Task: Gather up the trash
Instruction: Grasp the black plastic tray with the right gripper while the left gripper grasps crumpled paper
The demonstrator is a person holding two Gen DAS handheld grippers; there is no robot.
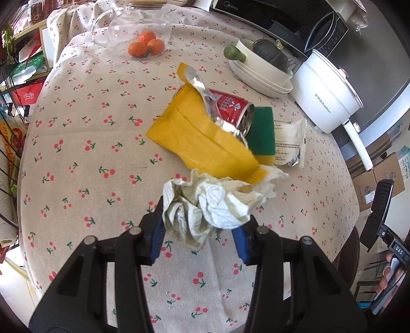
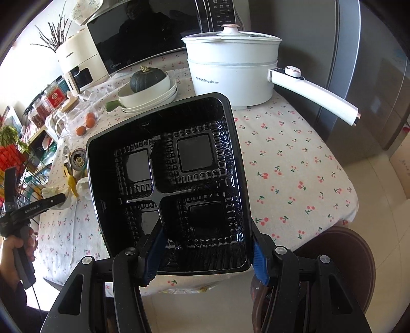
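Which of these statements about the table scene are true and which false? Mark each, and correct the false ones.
1. The left gripper has a crumpled paper towel between its fingers. True.
2. The right gripper holds a white bowl. False: it holds a black compartment tray.
3. The red can stands upright. False: it lies on its side, partly under the yellow wrapper.
4. A green sponge lies beside the can. True.
5. The oranges sit inside the white pot. False: they sit on the tablecloth by a glass jug.
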